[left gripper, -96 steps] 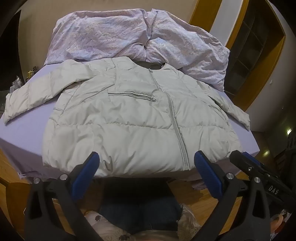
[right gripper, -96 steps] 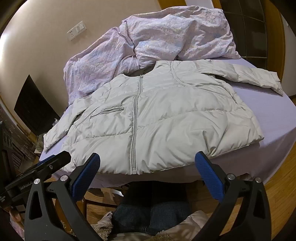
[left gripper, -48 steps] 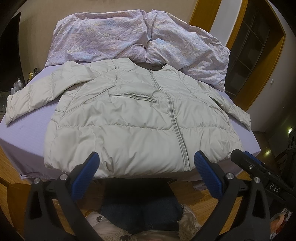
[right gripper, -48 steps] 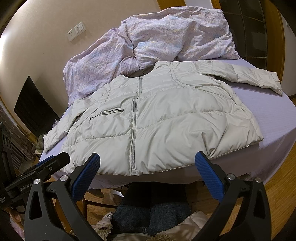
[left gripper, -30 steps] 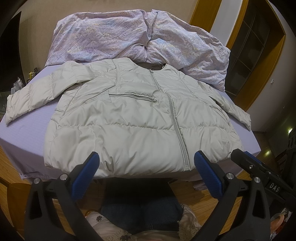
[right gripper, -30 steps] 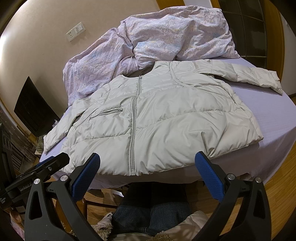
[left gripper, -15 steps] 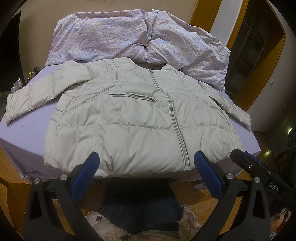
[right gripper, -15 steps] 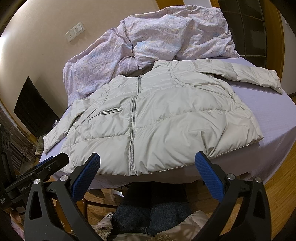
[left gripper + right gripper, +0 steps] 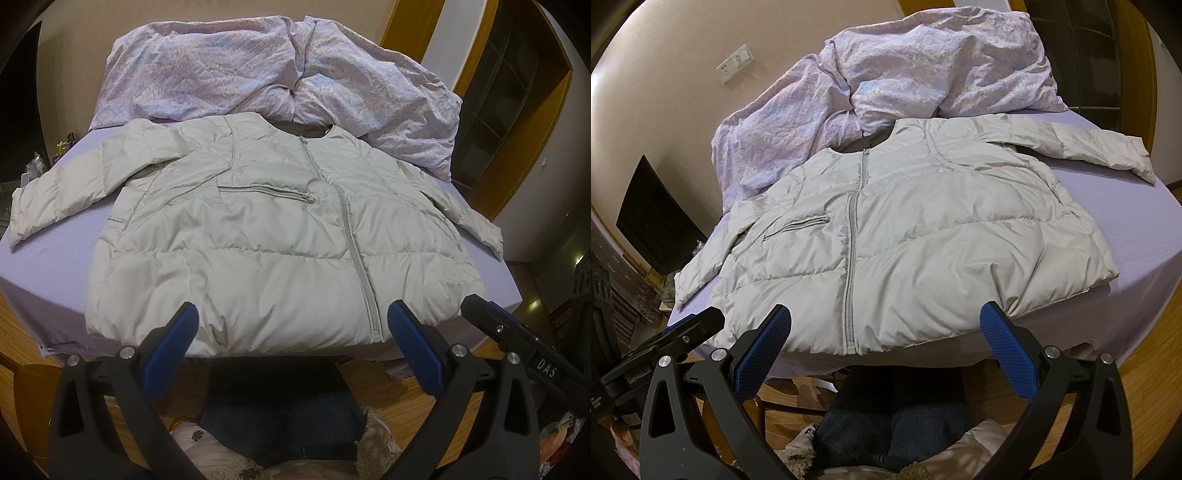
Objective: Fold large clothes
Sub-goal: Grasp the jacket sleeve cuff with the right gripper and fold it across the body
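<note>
The pale puffer jacket [image 9: 280, 236] lay flat, zipped, sleeves spread on the bed [image 9: 48, 258], just ahead of both tongs, probably for folding. The left gripper [image 9: 291, 325] and the right gripper [image 9: 884, 325] were wide apart, holding nothing.

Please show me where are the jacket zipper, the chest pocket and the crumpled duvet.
jacket zipper [image 9: 356, 254]: left wrist view, middle of its length.
chest pocket [image 9: 266, 192]: left wrist view, on its zip line.
crumpled duvet [image 9: 923, 74]: right wrist view, upper folds.
</note>
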Available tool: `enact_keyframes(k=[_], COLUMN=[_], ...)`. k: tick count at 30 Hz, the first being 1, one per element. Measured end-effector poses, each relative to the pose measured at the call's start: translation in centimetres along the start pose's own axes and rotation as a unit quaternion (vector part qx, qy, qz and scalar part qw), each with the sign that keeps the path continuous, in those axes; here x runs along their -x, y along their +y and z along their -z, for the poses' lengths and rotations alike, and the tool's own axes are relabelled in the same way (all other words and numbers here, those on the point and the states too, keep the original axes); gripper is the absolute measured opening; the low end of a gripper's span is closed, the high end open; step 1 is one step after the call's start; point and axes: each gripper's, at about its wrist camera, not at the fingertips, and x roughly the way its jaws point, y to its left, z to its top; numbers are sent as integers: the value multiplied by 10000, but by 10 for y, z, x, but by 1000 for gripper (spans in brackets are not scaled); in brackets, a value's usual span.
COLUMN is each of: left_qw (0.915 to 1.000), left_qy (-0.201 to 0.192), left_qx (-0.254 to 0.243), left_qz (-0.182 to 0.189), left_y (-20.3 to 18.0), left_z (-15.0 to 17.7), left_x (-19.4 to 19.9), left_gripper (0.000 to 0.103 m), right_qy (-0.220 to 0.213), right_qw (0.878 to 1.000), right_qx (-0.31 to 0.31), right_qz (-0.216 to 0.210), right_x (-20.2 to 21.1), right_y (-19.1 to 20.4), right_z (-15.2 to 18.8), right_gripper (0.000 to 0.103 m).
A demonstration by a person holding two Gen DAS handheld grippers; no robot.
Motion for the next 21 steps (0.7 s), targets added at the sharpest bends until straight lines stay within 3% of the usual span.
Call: enact_keyframes(k=[7, 11, 15, 21], left_qw=[10000, 10000, 10000, 9998], left_qy=[29, 7, 65, 128], left_qx=[-37, -16, -10, -113], left_qz=[-35, 48, 38, -55], left_y=[9, 16, 25, 32], left_z=[-10, -24, -42, -69], left_x=[-30, -40, -58, -86], left_gripper=[101, 101, 101, 101], right_qy=[-416, -651, -591, -487], right_qw=[9980, 9919, 9800, 9506], right_qx=[-478, -1088, -1885, -3029], right_qz=[-9, 67, 232, 474], right_x=[-14, -22, -36, -59], right_y=[-35, -75, -127, -212], right_z=[-18, -39, -64, -94], right_gripper=[102, 102, 102, 102])
